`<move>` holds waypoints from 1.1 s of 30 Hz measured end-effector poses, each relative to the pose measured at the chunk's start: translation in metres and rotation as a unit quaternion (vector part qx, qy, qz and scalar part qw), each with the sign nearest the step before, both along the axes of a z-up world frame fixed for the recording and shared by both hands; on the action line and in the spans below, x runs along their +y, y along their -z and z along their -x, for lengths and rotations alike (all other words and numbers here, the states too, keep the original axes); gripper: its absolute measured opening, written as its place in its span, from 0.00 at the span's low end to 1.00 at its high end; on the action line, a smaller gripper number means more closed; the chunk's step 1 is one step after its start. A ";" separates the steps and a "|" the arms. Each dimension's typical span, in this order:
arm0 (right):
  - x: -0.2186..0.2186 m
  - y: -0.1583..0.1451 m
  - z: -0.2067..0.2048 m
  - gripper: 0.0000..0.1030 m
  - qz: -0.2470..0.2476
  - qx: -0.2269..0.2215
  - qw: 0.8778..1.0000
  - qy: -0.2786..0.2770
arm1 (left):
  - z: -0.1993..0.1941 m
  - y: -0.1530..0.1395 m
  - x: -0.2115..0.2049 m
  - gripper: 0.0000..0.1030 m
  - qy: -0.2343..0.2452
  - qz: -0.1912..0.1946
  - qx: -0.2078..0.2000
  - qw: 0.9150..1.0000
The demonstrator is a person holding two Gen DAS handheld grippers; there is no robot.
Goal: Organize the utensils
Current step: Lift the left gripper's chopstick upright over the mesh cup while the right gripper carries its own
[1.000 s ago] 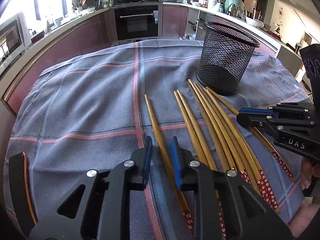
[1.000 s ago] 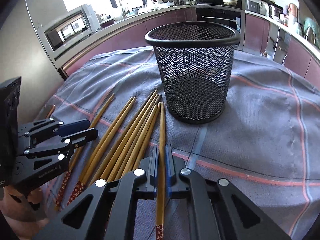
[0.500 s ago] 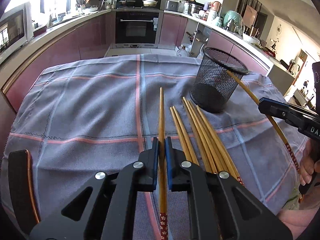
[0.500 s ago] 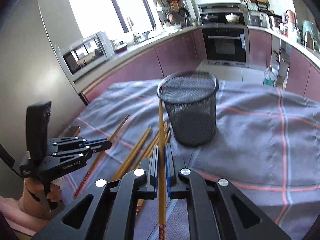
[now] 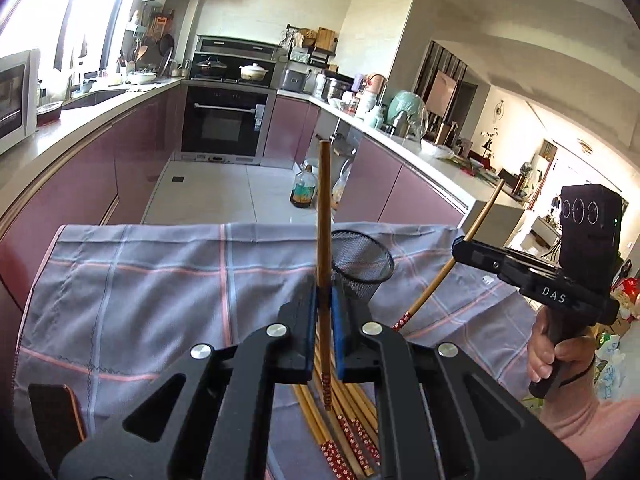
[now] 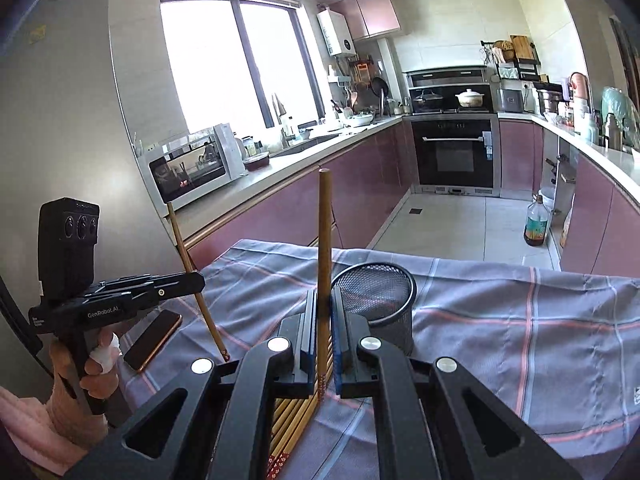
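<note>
Chopsticks on cloth half hidden (left gripper blocks).

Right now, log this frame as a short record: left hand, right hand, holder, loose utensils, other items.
left gripper: shut on one chopstick, lifted, tip up
right gripper: shut on a second chopstick, lifted, tip up
mesh holder: upright on the cloth; no chopsticks visible in it
loose chopsticks: bundle lying on the cloth
other: phone flat by the cloth's left edge
</note>
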State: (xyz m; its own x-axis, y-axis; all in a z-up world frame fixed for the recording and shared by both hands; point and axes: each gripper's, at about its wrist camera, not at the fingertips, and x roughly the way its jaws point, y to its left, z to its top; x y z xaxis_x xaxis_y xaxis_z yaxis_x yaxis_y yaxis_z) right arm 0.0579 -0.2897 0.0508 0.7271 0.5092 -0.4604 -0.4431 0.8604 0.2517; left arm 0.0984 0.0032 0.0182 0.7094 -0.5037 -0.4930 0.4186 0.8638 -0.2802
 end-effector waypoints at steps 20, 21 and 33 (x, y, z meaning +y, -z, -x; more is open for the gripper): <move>-0.014 -0.045 -0.064 0.05 0.016 -0.038 0.999 0.021 | -0.058 -0.100 -0.070 0.07 0.020 0.014 -0.066 0.998; -0.012 -0.040 -0.069 0.05 0.019 -0.027 0.999 0.018 | -0.064 -0.097 -0.076 0.07 0.022 0.007 -0.059 0.998; 0.009 0.010 -0.111 0.05 0.067 0.078 0.995 -0.006 | -0.140 -0.023 -0.106 0.07 0.033 -0.044 0.042 0.998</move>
State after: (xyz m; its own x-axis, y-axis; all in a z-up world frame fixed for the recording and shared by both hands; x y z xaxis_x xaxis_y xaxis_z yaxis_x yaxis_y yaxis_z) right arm 0.1688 -0.2808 0.0407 0.6361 0.4432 -0.6316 -0.4177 0.8860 0.2011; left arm 0.2386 -0.1029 0.0413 0.6304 -0.5000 -0.5938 0.4543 0.8579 -0.2401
